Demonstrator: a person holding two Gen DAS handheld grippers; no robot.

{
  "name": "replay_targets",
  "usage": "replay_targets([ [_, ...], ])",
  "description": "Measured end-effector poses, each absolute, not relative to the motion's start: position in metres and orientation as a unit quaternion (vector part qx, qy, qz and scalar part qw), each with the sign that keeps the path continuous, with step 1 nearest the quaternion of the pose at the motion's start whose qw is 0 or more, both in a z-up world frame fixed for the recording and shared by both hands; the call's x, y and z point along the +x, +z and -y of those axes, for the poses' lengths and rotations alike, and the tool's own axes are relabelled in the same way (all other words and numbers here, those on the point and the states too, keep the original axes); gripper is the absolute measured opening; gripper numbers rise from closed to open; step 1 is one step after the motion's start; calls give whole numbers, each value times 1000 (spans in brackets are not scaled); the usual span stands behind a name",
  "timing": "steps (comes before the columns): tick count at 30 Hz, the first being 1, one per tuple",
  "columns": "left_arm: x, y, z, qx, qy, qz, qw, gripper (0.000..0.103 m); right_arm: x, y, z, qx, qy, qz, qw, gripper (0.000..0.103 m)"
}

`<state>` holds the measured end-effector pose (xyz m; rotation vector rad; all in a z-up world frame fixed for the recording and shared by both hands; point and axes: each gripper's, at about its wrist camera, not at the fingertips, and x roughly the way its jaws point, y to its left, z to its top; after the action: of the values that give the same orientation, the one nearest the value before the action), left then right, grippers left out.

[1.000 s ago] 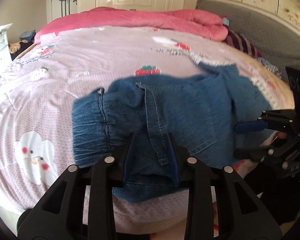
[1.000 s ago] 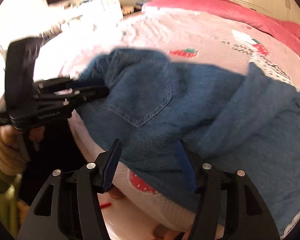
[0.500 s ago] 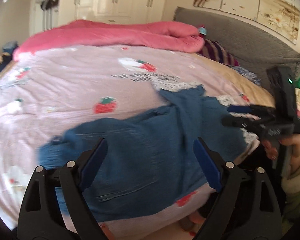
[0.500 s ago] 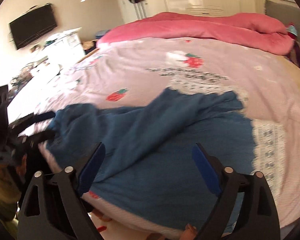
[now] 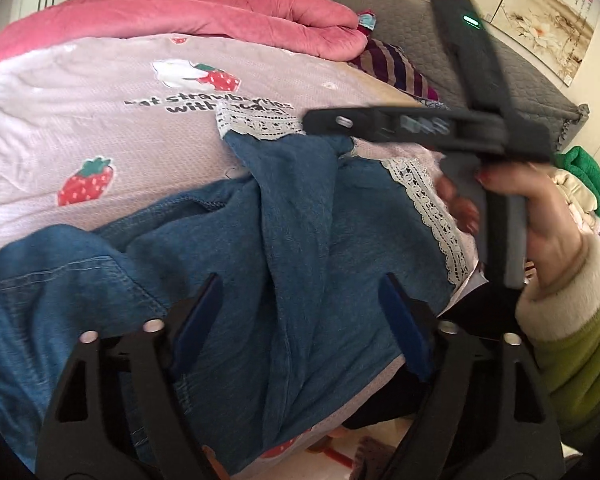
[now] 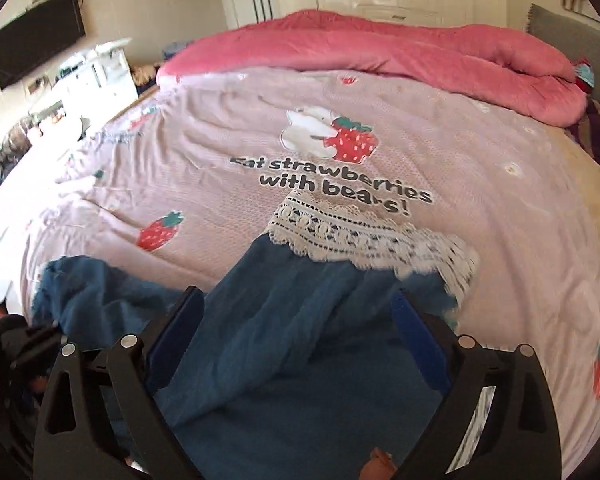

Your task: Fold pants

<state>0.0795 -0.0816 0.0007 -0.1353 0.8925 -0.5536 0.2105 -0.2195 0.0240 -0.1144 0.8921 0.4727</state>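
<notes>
Blue denim pants (image 5: 292,240) lie rumpled on the near edge of a pink strawberry-print bed cover (image 5: 100,112), one leg overlapping the other. They also show in the right wrist view (image 6: 300,344), reaching up to a white lace trim (image 6: 364,232). My left gripper (image 5: 300,300) is open and empty, its fingers over the pants' middle. My right gripper (image 6: 296,312) is open and empty over the leg end. In the left wrist view the right gripper (image 5: 416,128) is held in a hand above the far leg end, seen side-on.
A rolled pink duvet (image 6: 400,52) lies along the far side of the bed. A grey headboard (image 5: 520,64) and striped pillow (image 5: 396,68) are at the right. A TV (image 6: 36,56) and white dresser (image 6: 96,76) stand at the left. Green clothing (image 5: 588,176) lies beside the bed.
My left gripper let go of the waistband, opened and moved right along the pants. My right gripper opened wider and moved toward the leg end near the lace trim.
</notes>
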Motion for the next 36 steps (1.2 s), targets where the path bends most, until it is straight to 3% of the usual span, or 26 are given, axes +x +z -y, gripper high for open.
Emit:
replay_targets([
  [5, 87, -10, 84, -83, -275, -433, 854, 45, 252, 17, 190, -104, 220, -444, 862, 94],
  [10, 94, -18, 87, -76, -265, -435, 857, 32, 290, 7, 158, -130, 233, -471, 841, 94],
  [18, 105, -30, 85, -89, -264, -447, 850, 27, 338, -21, 127, -183, 202, -527, 805, 92],
  [20, 105, -30, 84, -90, -266, -447, 850, 27, 344, -30, 125, -189, 200, -540, 795, 80],
  [22, 106, -31, 83, -94, -267, -447, 849, 27, 345, -33, 127, -171, 220, -547, 789, 41],
  [24, 105, -30, 82, -95, -269, -445, 849, 27, 342, -29, 129, -162, 231, -533, 798, 26],
  [25, 104, -29, 79, -95, -269, -444, 849, 27, 339, -24, 135, -141, 235, -531, 802, 9],
  [27, 104, -29, 76, -97, -270, -444, 849, 27, 335, -11, 147, -118, 235, -516, 816, 9],
  [36, 109, -30, 82, -101, -275, -439, 849, 2, 291, 57, 233, -3, 244, -444, 862, 8],
])
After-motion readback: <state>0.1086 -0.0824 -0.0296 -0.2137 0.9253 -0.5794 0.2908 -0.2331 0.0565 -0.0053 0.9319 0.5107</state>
